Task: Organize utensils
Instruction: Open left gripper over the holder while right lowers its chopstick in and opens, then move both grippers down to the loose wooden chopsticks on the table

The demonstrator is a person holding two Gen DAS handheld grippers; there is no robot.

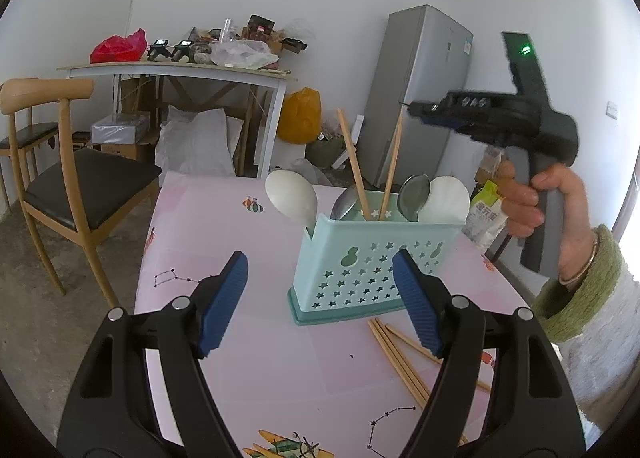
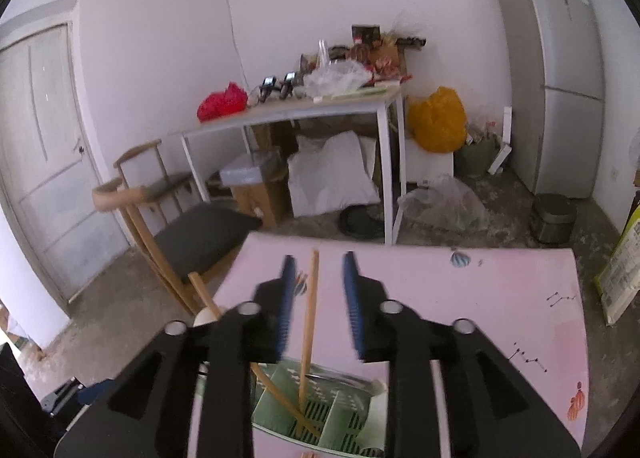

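A teal star-punched utensil caddy [image 1: 360,258] stands on the pink table [image 1: 224,225]. It holds two white spoons [image 1: 292,197], two metal spoons [image 1: 414,193] and two upright wooden chopsticks [image 1: 354,161]. Several loose chopsticks [image 1: 400,354] lie on the table in front of the caddy. My left gripper [image 1: 320,302] hovers open and empty just short of it. My right gripper [image 2: 318,298], also seen as the right gripper [image 1: 420,111] in a hand above the caddy, stands open. One chopstick [image 2: 310,318] rises between its pads, its lower end in the caddy [image 2: 340,414]; neither pad presses it.
A wooden chair [image 1: 80,185] stands at the table's left side. A cluttered side table [image 1: 180,69], bags and a grey fridge [image 1: 420,97] fill the back of the room. A white and green food packet [image 1: 486,217] sits at the table's right edge.
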